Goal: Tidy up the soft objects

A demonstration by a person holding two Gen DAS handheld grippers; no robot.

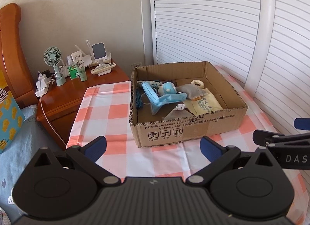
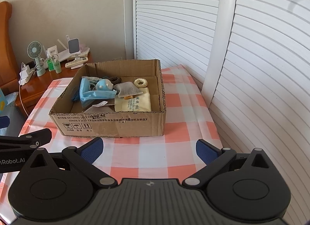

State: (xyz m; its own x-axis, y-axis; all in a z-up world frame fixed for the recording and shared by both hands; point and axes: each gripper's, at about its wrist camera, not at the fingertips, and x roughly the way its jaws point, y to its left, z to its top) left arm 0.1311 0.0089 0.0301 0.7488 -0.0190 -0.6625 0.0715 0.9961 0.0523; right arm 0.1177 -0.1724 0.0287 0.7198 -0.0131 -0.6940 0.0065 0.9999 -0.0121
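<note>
Inside, the cardboard box [image 1: 186,128] holds the soft things: a blue face mask [image 1: 160,99] lies crumpled toward its left half, draped over a small pale-blue round toy [image 1: 167,89]; a grey fabric pouch [image 1: 190,92] rests just right of the toy, touching it; a cream braided ring [image 1: 197,83] sits near the back wall; a cream cloth bag with printed characters [image 1: 203,105] lies flat toward the front right corner; blue cord [image 1: 138,99] hangs along the left wall. Outward, the box stands on a table under an orange-and-white checked cloth [image 1: 108,112], well back from both tools; the left gripper [image 1: 153,147] hovers over the cloth in front of the box, its blue-padded fingers spread wide and holding nothing; the right gripper [image 2: 149,147] hangs just beside it, likewise spread and empty. Further left stands a wooden nightstand [image 1: 77,93] carrying a small green fan [image 1: 53,56], bottles and a remote; white louvred doors [image 1: 203,21] rise behind the table.
</note>
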